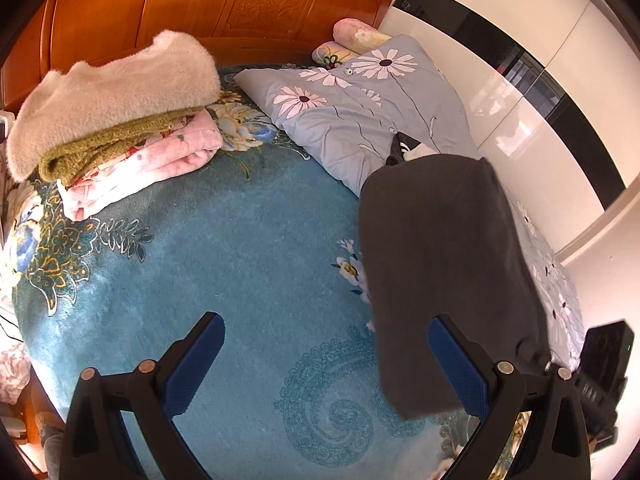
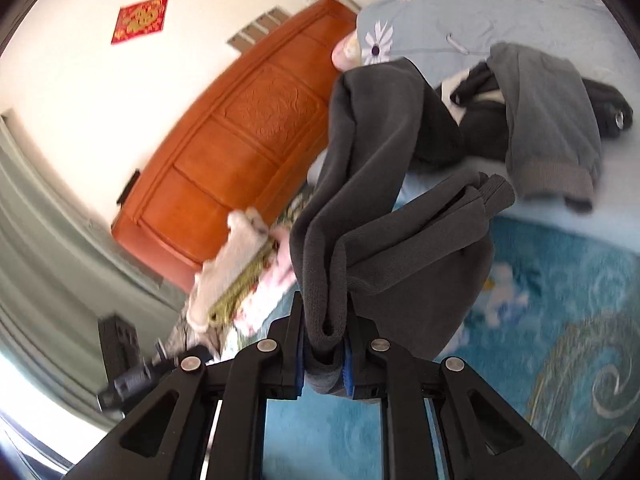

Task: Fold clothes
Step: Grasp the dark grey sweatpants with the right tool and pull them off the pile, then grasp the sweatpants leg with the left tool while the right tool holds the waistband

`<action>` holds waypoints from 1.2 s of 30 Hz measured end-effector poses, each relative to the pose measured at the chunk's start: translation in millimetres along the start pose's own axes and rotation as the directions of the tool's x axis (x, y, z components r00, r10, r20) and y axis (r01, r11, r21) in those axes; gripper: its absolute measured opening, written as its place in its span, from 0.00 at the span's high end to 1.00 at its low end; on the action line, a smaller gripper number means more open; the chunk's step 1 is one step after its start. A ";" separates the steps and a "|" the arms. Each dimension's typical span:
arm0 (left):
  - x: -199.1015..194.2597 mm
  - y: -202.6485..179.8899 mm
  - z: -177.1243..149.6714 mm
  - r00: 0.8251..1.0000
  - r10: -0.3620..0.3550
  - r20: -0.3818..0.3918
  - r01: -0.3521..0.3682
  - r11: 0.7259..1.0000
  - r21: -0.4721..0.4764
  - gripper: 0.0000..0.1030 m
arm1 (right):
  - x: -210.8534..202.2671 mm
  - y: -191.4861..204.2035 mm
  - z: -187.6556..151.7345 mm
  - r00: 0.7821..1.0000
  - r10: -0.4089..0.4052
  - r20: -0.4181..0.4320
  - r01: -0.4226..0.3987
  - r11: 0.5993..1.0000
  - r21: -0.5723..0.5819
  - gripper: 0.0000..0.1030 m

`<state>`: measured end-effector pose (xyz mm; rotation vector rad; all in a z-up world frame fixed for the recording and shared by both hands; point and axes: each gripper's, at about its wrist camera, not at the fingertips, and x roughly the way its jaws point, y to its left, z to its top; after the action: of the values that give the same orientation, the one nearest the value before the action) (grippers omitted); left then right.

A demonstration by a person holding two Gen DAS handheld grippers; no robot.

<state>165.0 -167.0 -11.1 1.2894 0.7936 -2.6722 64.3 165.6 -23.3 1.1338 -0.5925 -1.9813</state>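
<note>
Garment (image 2: 360,220) dark grey, bunched, pinched in right fingers (image 2: 298,352), left fingers (image 1: 460,364) spread empty

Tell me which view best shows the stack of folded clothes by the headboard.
The left wrist view: the stack of folded clothes is sharp there, with a cream fleece on top, then an olive knit, then a pink floral piece, resting on the blue bedspread. The right wrist view shows the stack small, tilted and blurred.
</note>
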 end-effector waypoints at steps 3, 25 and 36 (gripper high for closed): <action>2.3 2.9 -7.9 0.999 -0.016 -0.028 0.016 1.000 -0.005 0.00 | 10.6 3.6 -43.4 0.992 -0.062 -0.113 0.062 0.998 -0.001 0.86; 133.7 -51.7 -32.4 0.930 -0.090 -0.356 0.083 0.996 -0.034 0.11 | -2.1 10.4 -53.7 0.866 -0.424 -0.265 0.389 0.904 -0.175 0.61; 161.9 -49.3 -48.1 0.883 -0.165 -0.440 0.110 0.983 -0.150 0.44 | 51.8 -1.3 -34.6 0.891 -0.358 -0.278 0.349 0.933 -0.082 0.61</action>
<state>81.0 -76.2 -136.3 1.9211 1.1140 -2.3948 77.6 124.2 -68.1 1.5673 -0.2091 -2.0563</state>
